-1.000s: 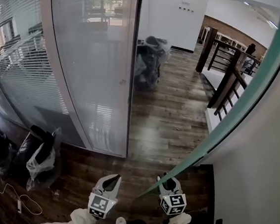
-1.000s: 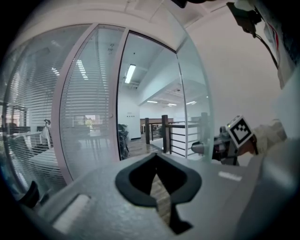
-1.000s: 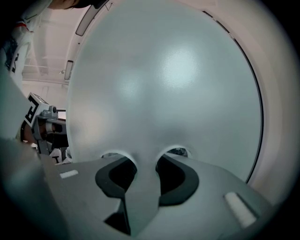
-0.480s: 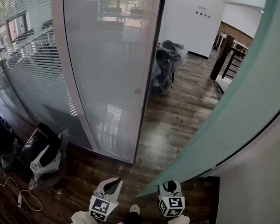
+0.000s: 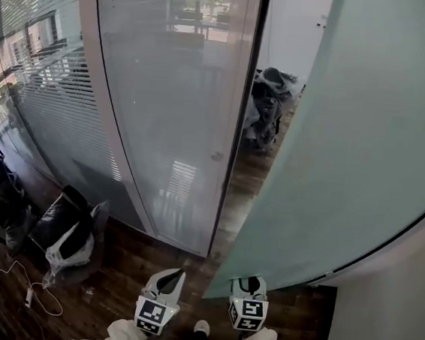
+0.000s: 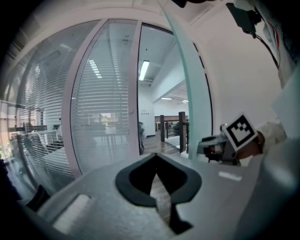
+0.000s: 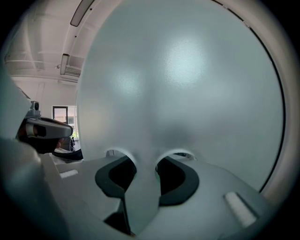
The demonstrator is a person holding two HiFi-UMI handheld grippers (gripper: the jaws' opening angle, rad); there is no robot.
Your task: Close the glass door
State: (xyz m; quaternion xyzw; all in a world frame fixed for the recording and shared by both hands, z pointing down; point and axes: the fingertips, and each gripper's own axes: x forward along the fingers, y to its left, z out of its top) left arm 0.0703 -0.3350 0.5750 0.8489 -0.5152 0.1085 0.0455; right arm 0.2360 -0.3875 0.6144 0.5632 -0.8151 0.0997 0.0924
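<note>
The frosted glass door (image 5: 368, 129) fills the right of the head view, and its lower edge sits between the jaws of my right gripper (image 5: 249, 285). In the right gripper view the pane (image 7: 178, 93) covers nearly everything, and my right gripper (image 7: 144, 164) is shut on its edge. My left gripper (image 5: 170, 276) hangs just left of the door's edge, apart from it. Its jaws (image 6: 155, 157) meet at the tips with nothing between them. The door's green edge (image 6: 192, 117) and the right gripper (image 6: 220, 147) show at the right of the left gripper view.
A fixed glass wall with blinds (image 5: 168, 85) ends in a dark door frame (image 5: 235, 130), with a narrow opening beside it. A plastic-covered heap (image 5: 268, 103) stands beyond. Black bags (image 5: 73, 238) and a white cable (image 5: 4, 287) lie on the wooden floor at the left.
The door has swung left toward the frame with my right gripper on its edge. The opening has narrowed and the stair railing is now hidden. The left gripper moved along beside it.
</note>
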